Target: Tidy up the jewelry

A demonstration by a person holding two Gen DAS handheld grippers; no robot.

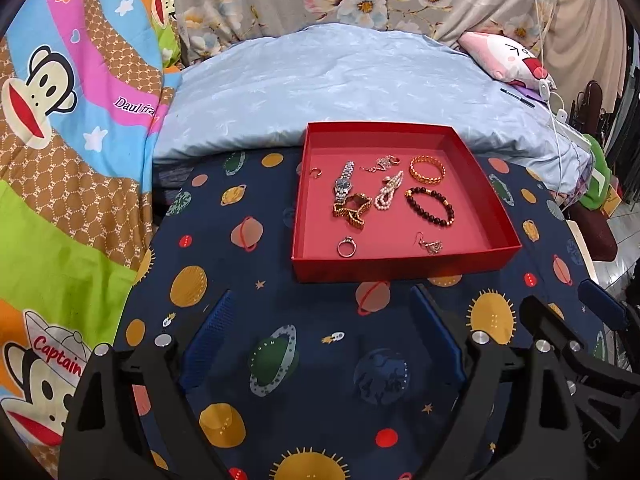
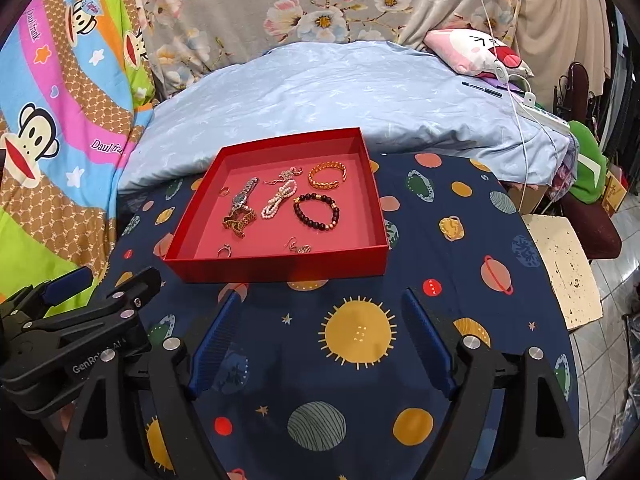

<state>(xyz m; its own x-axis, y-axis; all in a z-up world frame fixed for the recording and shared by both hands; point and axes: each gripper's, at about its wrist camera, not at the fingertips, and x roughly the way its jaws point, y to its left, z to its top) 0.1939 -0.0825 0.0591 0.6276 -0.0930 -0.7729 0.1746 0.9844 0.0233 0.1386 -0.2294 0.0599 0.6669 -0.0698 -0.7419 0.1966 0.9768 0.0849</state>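
Red tray [image 1: 400, 270] holds two watches [image 1: 349, 200], three bracelets [image 1: 430, 206].

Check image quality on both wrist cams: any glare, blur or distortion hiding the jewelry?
Left wrist view: sharp, evenly lit, no glare on the red box; fisheye bends the edges and darkens the corners; dark bead bracelet clear. Right wrist view: same warp; ring small but legible; soft shadow under the right gripper.

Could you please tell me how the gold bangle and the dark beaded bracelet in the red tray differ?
The gold bangle is shiny chain-patterned metal with an open gap; the dark beaded bracelet is a closed loop of round beads with a few gold ones. The bangle lies farther back. Both lie flat in the red tray.
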